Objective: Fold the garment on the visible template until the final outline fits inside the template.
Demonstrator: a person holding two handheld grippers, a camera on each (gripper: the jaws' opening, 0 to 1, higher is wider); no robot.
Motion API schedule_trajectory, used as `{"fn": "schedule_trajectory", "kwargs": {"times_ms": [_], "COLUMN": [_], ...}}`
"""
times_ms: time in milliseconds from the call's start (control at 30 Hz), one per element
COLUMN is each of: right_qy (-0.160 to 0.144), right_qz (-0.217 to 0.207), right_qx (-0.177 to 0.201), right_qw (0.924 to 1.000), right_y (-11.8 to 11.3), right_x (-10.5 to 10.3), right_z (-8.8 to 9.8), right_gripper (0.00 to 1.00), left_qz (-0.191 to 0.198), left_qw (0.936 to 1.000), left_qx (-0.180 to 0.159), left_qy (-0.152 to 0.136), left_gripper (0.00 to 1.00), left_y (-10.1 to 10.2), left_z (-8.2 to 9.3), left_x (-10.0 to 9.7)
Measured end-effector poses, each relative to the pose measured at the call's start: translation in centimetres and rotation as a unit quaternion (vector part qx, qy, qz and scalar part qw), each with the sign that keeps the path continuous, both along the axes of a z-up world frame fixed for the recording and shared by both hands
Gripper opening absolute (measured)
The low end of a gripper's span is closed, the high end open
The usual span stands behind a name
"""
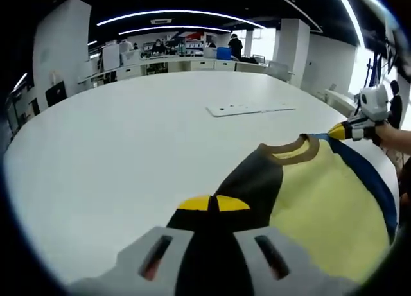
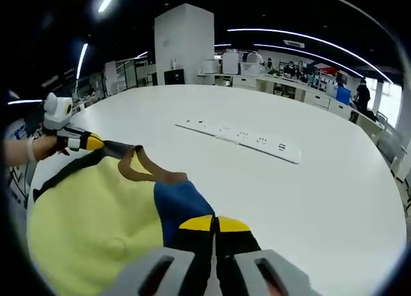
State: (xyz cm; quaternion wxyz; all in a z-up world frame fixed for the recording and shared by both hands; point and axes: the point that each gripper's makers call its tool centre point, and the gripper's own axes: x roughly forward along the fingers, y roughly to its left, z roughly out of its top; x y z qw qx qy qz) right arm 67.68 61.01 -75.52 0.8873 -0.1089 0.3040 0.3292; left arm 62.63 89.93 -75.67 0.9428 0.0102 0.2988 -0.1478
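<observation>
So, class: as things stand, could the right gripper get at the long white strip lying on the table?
Probably not: the right gripper is shut on the garment, so it isn't free, though the bare table leaves the way to the white strip open.

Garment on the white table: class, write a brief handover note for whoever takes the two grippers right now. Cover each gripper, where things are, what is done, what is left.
Left gripper: shut on the garment at its dark shoulder.
Right gripper: shut on the garment at its blue shoulder.
The yellow garment with a brown collar is held spread between the two grippers, over the white table.
A flat white strip lies on the table beyond the garment, apart from it.
Done: both shoulders gripped.
Left: no fold is visible yet; I cannot make out a template outline, so find it first, then fold until the garment fits inside.
</observation>
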Motion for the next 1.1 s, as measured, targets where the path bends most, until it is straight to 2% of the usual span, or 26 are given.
{"fn": "schedule_trajectory", "kwargs": {"times_ms": [233,367,533,600,700,800,833,867,933,967,1033,1100], "right_qy": [0.009,0.011,0.009,0.013,0.005,0.008,0.01,0.008,-0.016,-0.019,-0.023,-0.019], "right_qz": [-0.006,-0.005,-0.01,-0.009,-0.009,-0.011,-0.011,-0.008,-0.006,0.003,0.003,-0.001], "right_qx": [0.005,0.01,0.035,0.048,0.046,0.061,0.065,0.066,0.056,0.046,0.056,0.063], "right_qw": [0.9999,0.9999,0.9993,0.9987,0.9989,0.998,0.9978,0.9977,0.9983,0.9988,0.9982,0.9978], "right_y": [0.3,0.5,0.7,1.0,0.8,0.8,0.8,0.8,0.8,0.9,1.1,1.1], "right_x": [-0.1,-0.2,-0.3,-0.6,-0.8,-1.4,-1.8,-2.1,-2.3,-2.9,-3.5,-3.8], "right_z": [0.0,0.2,1.2,1.7,2.0,2.6,2.7,2.9,3.4,3.5,4.0,4.2], "right_gripper": [0.0,0.0,0.0,0.05,0.19,0.28,0.32,0.43,0.62,0.66,0.68,0.75], "left_qz": [-0.003,-0.003,-0.02,-0.035,-0.046,-0.058,-0.059,-0.066,-0.078,-0.086,-0.09,-0.093], "left_qw": [1.0,1.0,0.9995,0.9986,0.9974,0.9956,0.9954,0.9944,0.9931,0.9925,0.9922,0.9921], "left_qx": [0.007,-0.001,0.0,-0.005,-0.008,-0.016,-0.019,-0.026,-0.032,-0.035,-0.032,-0.034], "left_qy": [0.0,-0.003,-0.025,-0.04,-0.054,-0.073,-0.073,-0.078,-0.081,-0.079,-0.08,-0.078], "left_gripper": [0.0,0.0,0.0,0.0,0.1,0.24,0.31,0.38,0.48,0.51,0.61,0.68], "left_y": [0.1,0.2,-0.1,-0.5,-0.8,-1.2,-1.3,-1.6,-2.0,-2.3,-2.3,-2.3], "left_z": [-0.2,0.0,0.9,1.6,2.6,3.8,4.0,4.3,4.7,4.8,5.0,5.1], "left_x": [0.0,0.2,0.5,0.6,0.7,0.7,0.7,0.6,0.4,0.2,-0.1,-0.3]}}
